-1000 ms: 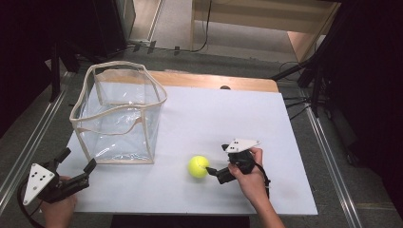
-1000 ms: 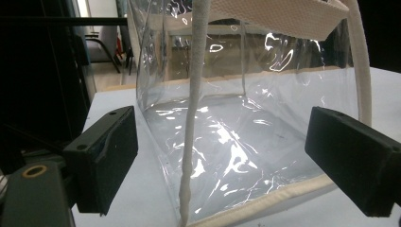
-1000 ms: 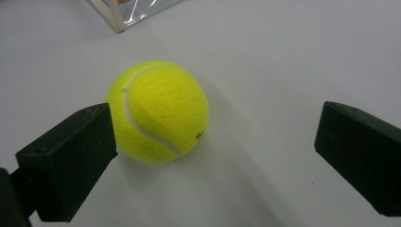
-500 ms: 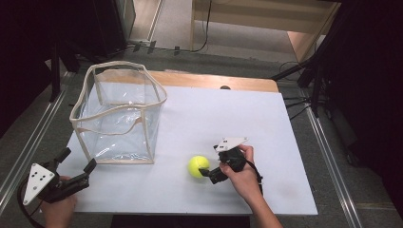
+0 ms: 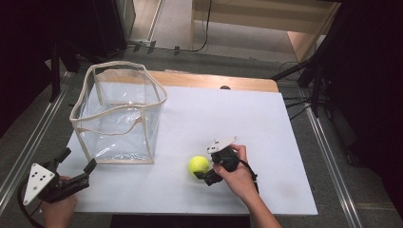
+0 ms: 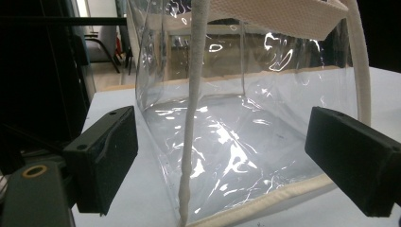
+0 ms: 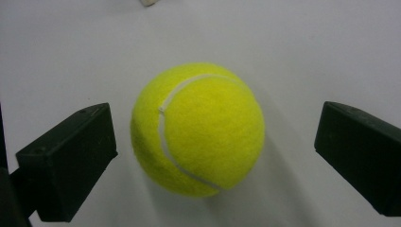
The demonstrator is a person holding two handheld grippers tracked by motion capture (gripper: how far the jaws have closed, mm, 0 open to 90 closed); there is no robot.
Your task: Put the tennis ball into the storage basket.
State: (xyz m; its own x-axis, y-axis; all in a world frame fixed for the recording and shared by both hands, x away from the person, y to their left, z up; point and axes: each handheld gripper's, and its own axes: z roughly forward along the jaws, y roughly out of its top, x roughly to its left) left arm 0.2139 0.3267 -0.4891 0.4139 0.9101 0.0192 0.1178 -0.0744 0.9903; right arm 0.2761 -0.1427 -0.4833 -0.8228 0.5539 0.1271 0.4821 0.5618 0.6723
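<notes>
High view: a yellow-green felt tennis ball (image 5: 198,165) rests on the white rectangular surface (image 5: 266,137), toward the near edge and a little right of the middle. The right tool (image 5: 205,174) sits just beside it on the ball's right, a hand (image 5: 240,176) wrapped around its body. From the right gripper view the ball (image 7: 197,128) lies between the two black jaws, which are spread wide with a gap on each side (neither jaw touches it). Well apart to the left stands a clear plastic bag with cream fabric trim (image 5: 119,116), upright and mouth up. The left tool (image 5: 76,165) hovers at the near left corner of the surface, aimed at the bag's near corner; its jaws are spread too, holding nothing, with the bag (image 6: 246,123) just ahead of them
</notes>
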